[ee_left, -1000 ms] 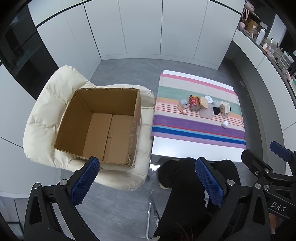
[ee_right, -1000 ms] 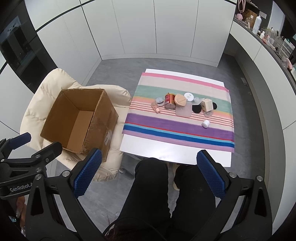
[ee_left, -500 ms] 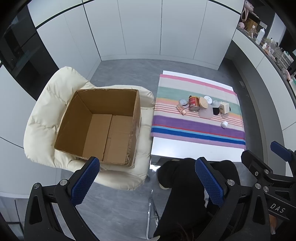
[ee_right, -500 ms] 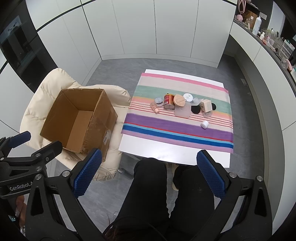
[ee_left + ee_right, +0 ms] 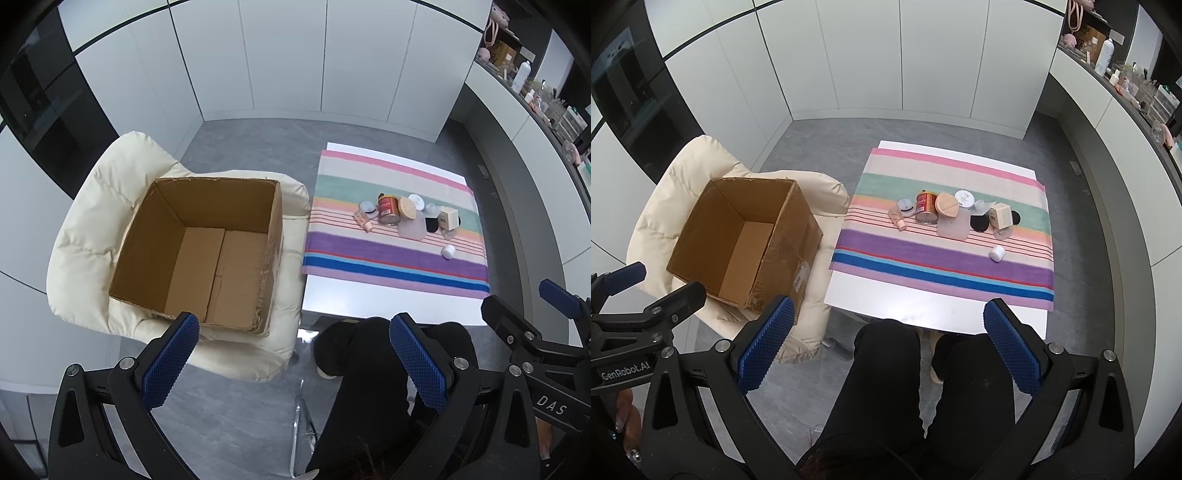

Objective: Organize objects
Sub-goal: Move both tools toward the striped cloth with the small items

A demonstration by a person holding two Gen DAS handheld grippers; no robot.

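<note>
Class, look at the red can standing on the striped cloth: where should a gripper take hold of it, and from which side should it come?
Grip the red can across its round side wall, near the top, coming down from above. It appears upright, and a wooden lid leans against its right side while a small jar sits close on its left, so a sideways approach looks crowded.

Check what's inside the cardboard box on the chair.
The cardboard box looks empty: only its bare bottom flaps show in the left wrist view. The strip of floor behind the near wall is hidden.

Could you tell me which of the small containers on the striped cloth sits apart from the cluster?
The small white jar, alone on the purple stripe, nearest the person.
</note>
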